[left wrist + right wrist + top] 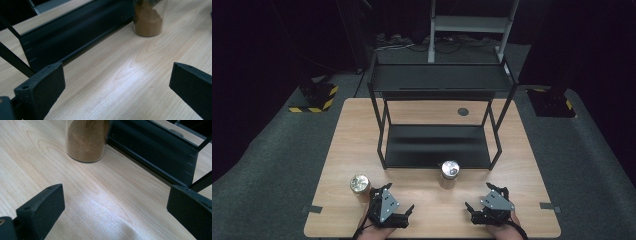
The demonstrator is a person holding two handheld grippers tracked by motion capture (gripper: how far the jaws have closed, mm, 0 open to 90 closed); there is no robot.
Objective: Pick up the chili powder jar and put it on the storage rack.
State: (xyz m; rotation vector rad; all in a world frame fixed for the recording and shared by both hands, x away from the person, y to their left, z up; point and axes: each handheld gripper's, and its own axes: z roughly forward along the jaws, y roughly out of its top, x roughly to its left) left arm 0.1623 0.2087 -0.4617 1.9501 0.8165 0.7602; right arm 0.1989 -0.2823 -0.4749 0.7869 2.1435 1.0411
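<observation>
Just beside left hand-held gripper (385, 188): gold-lidded jar (360, 184).

Black rack (439, 145) on a wooden table (357, 130)

The rack has two shelves, the lower resting on the tabletop and the upper standing on thin legs. A round dark disc (463, 111) sits in the table behind it. On the grey floor lie cables (412, 46), a white frame (472, 25) and striped bases (314, 97).
</observation>
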